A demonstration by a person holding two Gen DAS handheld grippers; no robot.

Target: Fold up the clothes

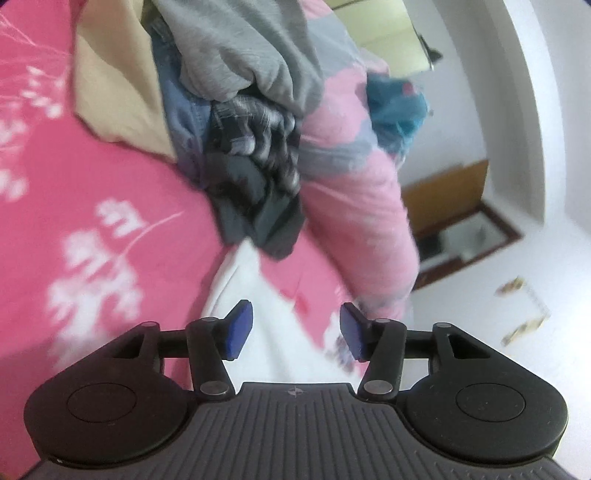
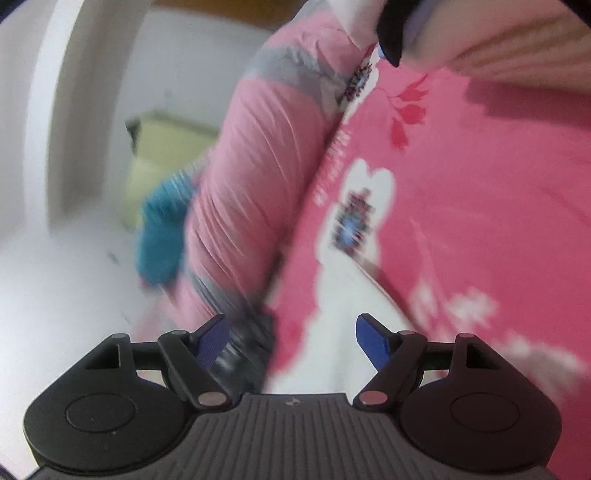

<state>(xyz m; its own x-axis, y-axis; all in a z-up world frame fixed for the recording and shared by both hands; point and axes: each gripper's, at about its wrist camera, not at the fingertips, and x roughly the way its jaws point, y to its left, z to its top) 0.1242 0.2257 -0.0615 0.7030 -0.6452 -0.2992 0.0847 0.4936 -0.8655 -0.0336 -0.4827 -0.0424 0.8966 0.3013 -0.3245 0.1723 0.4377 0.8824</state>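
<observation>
A pile of clothes lies on a pink floral bedsheet (image 1: 92, 192): a grey garment (image 1: 243, 55) on top, a black-and-white checked one (image 1: 255, 140), a dark grey one (image 1: 255, 218), a blue one (image 1: 181, 118) and a beige one (image 1: 114, 96). My left gripper (image 1: 295, 326) hovers open in front of the pile, nothing between its blue pads (image 1: 238, 330). My right gripper (image 2: 293, 341) is open above the sheet (image 2: 461, 192), empty. A dark blurred cloth (image 2: 243, 354) shows beside its left pad. The other gripper's black tip (image 2: 393, 33) appears at the top of the right wrist view.
A rolled pink and grey quilt (image 1: 358, 192) lies along the bed's edge, seen also as the quilt (image 2: 251, 155) in the right wrist view. A teal cloth (image 1: 395, 103) sits behind it. White walls, a wooden framed mirror (image 1: 469, 229) and a yellow-green cabinet (image 2: 162, 147) stand beyond.
</observation>
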